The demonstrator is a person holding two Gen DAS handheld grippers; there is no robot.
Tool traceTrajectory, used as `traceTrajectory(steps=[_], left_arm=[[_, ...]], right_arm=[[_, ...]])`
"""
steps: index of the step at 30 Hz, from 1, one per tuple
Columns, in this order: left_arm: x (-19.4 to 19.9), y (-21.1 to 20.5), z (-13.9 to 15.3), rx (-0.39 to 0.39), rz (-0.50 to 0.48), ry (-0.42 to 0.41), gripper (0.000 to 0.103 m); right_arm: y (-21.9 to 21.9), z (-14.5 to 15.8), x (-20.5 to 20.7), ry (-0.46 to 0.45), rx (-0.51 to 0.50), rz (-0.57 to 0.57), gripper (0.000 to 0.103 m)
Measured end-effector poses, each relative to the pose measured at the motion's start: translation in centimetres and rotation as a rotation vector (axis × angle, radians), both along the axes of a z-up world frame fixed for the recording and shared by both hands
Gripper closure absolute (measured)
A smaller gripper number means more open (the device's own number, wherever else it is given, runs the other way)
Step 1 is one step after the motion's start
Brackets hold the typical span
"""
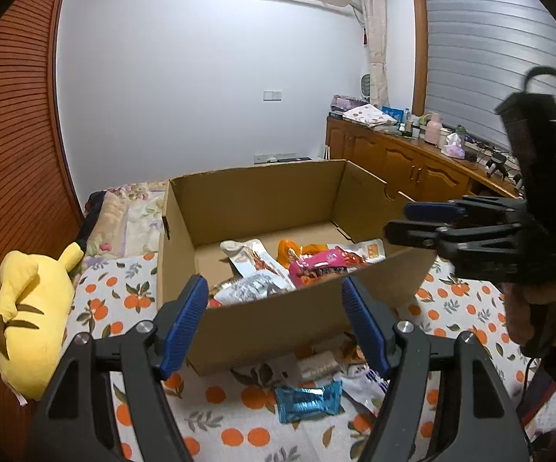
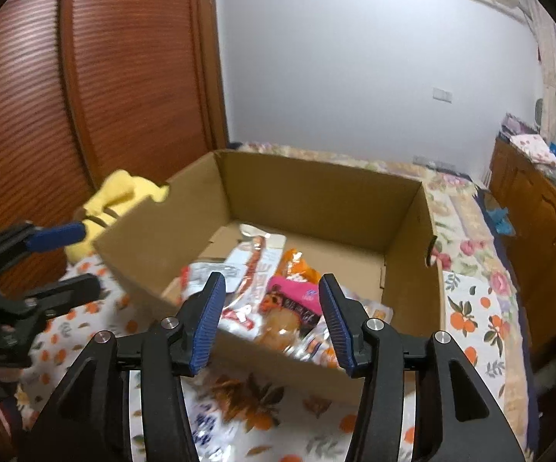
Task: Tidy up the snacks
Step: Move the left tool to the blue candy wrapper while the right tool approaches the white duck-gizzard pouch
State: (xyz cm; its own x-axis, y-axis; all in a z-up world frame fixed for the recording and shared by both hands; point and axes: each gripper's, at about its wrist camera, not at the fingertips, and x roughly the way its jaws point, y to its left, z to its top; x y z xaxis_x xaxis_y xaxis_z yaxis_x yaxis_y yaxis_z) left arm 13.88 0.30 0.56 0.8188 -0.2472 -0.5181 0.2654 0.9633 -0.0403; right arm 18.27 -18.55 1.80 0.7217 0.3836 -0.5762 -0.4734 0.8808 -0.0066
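An open brown cardboard box [image 1: 262,323] stands on the bed [image 1: 135,300], which is covered with a white sheet printed with oranges, toward the bed's near edge. Inside the box, gathered against its near wall, lie several snack packets: a bright pink foil packet [image 1: 318,265], an orange plastic packet [image 1: 291,250], a long white packet with red print [image 1: 254,260] and a grey-and-white printed packet [image 1: 251,288]; the far half of the box floor is bare cardboard. Outside the box, on the sheet just before its near wall, lie a blue foil snack wrapper [image 1: 308,400] and further white packets partly hidden by the tongs. The left tongs [image 1: 276,315] stand open before the near wall, gripping nothing. The right tongs [image 2: 272,315] are held over the near edge of the box, jaws apart and empty, the pink packet visible between them without contact. A yellow plush toy [image 1: 35,315] lies at the left edge of the bed beside the box.
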Motion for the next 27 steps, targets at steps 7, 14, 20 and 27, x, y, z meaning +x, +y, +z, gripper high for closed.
traceTrajectory(steps=[7, 14, 20, 27], left_arm=[[-1.8, -0.1, -1.4, -0.016, -0.006, 0.023, 0.031], [-2.3, -0.8, -4.5, -0.002, -0.006, 0.073, 0.031], [-2.0, -1.3, -7.4, 0.0, -0.002, 0.138, 0.031], [-1.3, -1.3, -9.6, 0.014, 0.004, 0.202, 0.031]], right_arm=[[-0.5, -0.1, -4.7, -0.019, 0.02, 0.036, 0.044], [-0.8, -2.7, -6.6, 0.034, 0.018, 0.025, 0.038], [-0.2, -6.1, -6.2, 0.12, -0.007, 0.045, 0.038], [1.5, -9.0, -5.6, 0.188, -0.035, 0.062, 0.038]])
